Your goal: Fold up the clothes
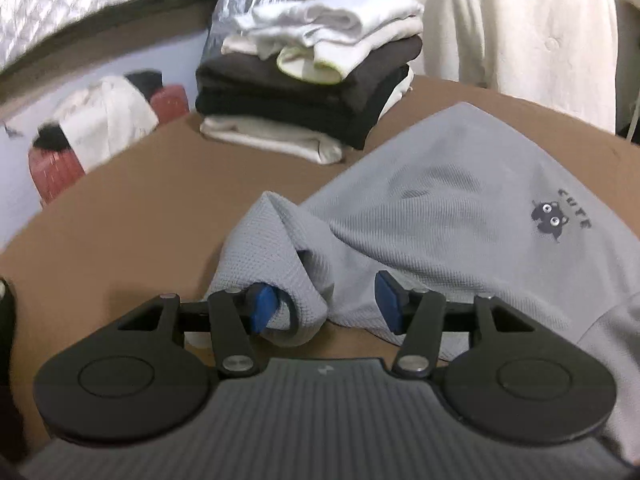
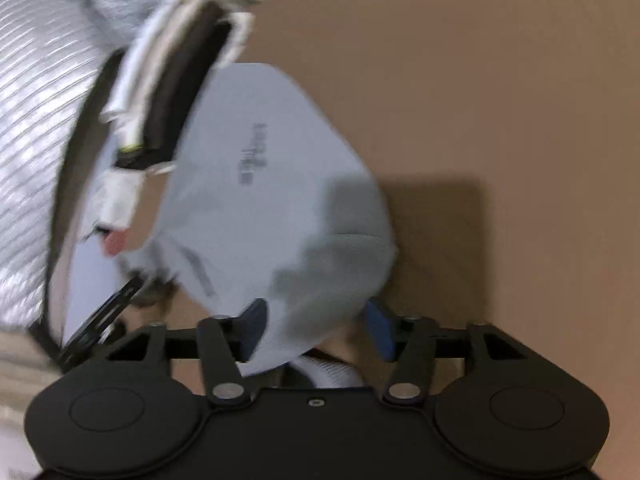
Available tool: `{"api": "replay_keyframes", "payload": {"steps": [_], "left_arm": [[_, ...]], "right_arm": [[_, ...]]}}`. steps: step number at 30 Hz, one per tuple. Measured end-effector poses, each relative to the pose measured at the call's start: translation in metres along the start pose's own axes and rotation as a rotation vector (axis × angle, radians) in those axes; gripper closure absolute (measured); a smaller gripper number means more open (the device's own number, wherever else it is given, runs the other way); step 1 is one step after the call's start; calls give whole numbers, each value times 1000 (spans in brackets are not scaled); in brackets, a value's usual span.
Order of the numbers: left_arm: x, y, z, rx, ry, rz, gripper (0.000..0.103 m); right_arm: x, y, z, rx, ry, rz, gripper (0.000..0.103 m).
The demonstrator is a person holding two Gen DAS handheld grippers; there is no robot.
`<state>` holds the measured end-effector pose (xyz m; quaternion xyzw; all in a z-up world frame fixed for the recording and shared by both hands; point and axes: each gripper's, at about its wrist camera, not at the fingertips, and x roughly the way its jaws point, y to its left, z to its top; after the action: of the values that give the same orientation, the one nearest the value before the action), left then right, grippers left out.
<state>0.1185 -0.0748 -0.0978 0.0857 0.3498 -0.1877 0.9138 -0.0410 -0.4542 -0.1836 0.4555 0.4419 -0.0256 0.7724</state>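
Left gripper: jaws spread wide, blue pads apart, low over the brown table. A bunched cuff or sleeve end of the grey shirt sits between them, touching the left pad; the right pad stands clear of that bunch, over the flatter cloth. Nothing is clamped.

Shirt, left wrist view: pale grey-blue, waffle-textured knit. Lies mostly flat on the table, spreading from near centre out to the right edge of view. A rolled, tube-like fold rises at its near left end. Small dark cartoon print with round eyes and the letters "CUTE" sits toward the right. A few soft creases across the middle.

Far left, off the table: red suitcases with white cloth draped over them. Far centre on the table: a stack of folded clothes, white pieces on top, dark ones in the middle, cream at the bottom, well apart from the shirt. A white garment hangs behind the table at far right.

Right gripper: jaws also wide, blue pads either side of a hanging lobe of the shirt. View is motion-blurred; whether cloth touches either pad, cannot tell. The print reads only as a dark smear here. The stack shows at upper left, bare table to the right.
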Motion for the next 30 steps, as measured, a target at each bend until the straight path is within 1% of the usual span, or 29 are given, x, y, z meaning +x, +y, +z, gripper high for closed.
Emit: {"api": "replay_keyframes", "payload": {"steps": [1, 2, 3, 4, 5, 6, 7, 8, 9, 11, 12, 13, 15, 16, 17, 20, 23, 24, 25, 26, 29, 30], "left_arm": [[3, 4, 2, -17, 22, 21, 46], [7, 8, 4, -33, 45, 45, 46], [8, 11, 3, -34, 54, 89, 46], [7, 14, 2, -28, 49, 119, 46], [5, 16, 0, -23, 47, 125, 46], [3, 17, -2, -18, 45, 128, 46], [-1, 18, -2, -23, 39, 102, 46], [-6, 18, -1, -33, 26, 58, 46], [-11, 17, -1, -43, 12, 12, 46], [-23, 12, 1, -57, -29, -123, 46], [-30, 8, 1, -46, -52, -199, 46], [-36, 3, 1, -33, -75, -276, 45], [-49, -8, 0, 22, -108, -402, 42], [-54, -13, -1, 50, -120, -465, 39], [-57, -20, -5, 78, -121, -507, 38], [-63, -42, -17, 160, -120, -625, 32], [-70, -63, -28, 244, -119, -741, 31], [-72, -70, -32, 272, -118, -780, 30], [-70, -75, -35, 273, -98, -807, 29], [-65, -78, -37, 258, -68, -820, 26], [-48, -87, -43, 207, 27, -855, 25], [-48, -84, -42, 204, 14, -805, 25]], "right_arm": [[8, -8, 0, 60, 4, -1, 36], [17, -17, 0, 121, 22, 17, 36], [26, -26, 0, 175, 37, 38, 36], [34, -31, -1, 193, 38, 64, 41], [39, -29, -2, 170, 18, 67, 59], [43, -26, -4, 144, 0, 70, 74], [44, -18, -6, 107, -18, 73, 93], [44, -8, -9, 67, -53, 98, 93], [43, 3, -13, 39, -94, 141, 94], [37, 25, -21, -8, -160, 276, 95], [35, 36, -25, -33, -188, 338, 95], [33, 47, -30, -61, -195, 378, 95], [30, 67, -40, -118, -205, 454, 95], [32, 77, -45, -153, -191, 465, 95], [33, 83, -49, -179, -179, 467, 95], [38, 94, -56, -228, -148, 449, 95], [37, 100, -56, -279, -141, 403, 95], [35, 101, -57, -284, -141, 406, 95], [33, 102, -57, -285, -139, 415, 95], [32, 100, -56, -271, -128, 446, 95], [28, 94, -54, -228, -95, 538, 95], [28, 93, -53, -219, -87, 560, 95]]}}
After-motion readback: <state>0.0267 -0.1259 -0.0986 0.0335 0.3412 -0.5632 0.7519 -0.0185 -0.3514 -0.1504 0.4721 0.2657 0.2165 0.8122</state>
